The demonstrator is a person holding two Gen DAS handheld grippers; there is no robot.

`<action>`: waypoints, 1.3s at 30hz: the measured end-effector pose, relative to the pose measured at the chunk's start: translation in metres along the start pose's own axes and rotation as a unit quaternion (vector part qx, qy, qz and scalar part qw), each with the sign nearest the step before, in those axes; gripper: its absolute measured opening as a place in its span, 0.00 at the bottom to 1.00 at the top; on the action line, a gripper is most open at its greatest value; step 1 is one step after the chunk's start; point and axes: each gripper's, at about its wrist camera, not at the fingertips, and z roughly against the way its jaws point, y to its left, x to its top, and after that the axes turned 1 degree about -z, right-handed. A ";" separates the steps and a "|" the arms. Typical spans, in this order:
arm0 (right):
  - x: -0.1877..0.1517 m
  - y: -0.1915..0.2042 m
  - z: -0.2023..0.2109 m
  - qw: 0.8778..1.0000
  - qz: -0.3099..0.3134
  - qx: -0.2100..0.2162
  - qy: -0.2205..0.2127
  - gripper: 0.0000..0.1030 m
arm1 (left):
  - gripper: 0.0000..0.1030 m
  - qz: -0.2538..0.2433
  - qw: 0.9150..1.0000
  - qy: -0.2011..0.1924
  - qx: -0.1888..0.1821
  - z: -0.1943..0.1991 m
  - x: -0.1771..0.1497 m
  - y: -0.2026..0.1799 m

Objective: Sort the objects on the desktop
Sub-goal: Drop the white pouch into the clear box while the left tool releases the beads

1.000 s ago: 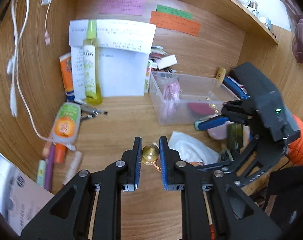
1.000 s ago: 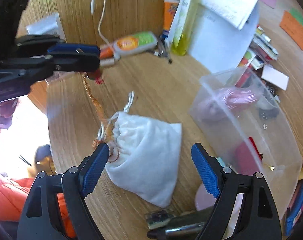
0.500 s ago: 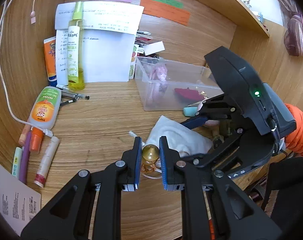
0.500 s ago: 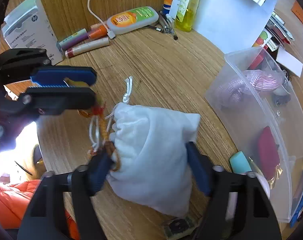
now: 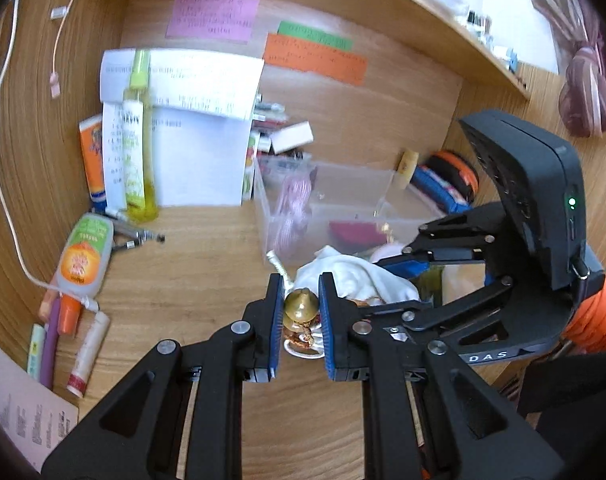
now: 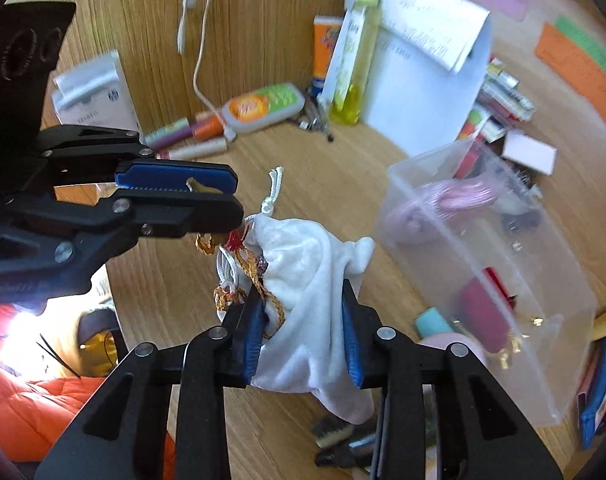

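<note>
The left gripper (image 5: 301, 308) pinches a small brass bell (image 5: 300, 303) just above the desk (image 5: 191, 276), its gold cord trailing into the soft, light pouch (image 6: 311, 280) squeezed by the right gripper (image 6: 303, 332); the bell looks hard and slippery, so hold it by its waist.

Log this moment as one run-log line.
left gripper: shut on brass bell | right gripper: shut on white pouch | bell cord runs to pouch mouth | clear bin: beside
</note>
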 end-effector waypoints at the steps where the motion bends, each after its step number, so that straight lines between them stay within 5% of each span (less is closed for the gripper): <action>1: 0.002 -0.003 0.006 1.000 -0.001 -0.002 -0.007 0.30 | 0.16 0.001 1.000 -0.006 -0.002 0.002 0.003 -0.002; 9: 0.008 -0.034 0.044 0.997 -0.016 -0.047 -0.056 0.29 | 0.16 -0.021 0.999 -0.028 -0.023 -0.009 0.043 -0.022; 19: -0.002 -0.118 0.058 0.989 -0.085 -0.105 -0.061 0.29 | 0.16 -0.044 0.996 -0.010 -0.071 -0.079 0.090 -0.051; 30: -0.004 -0.192 0.055 0.979 -0.164 -0.103 -0.071 0.29 | 0.16 -0.053 0.995 0.024 -0.079 -0.134 0.100 -0.063; 39: -0.019 -0.202 -0.009 0.981 -0.176 -0.081 0.002 0.30 | 0.54 -0.064 0.998 0.014 -0.015 -0.125 0.077 -0.050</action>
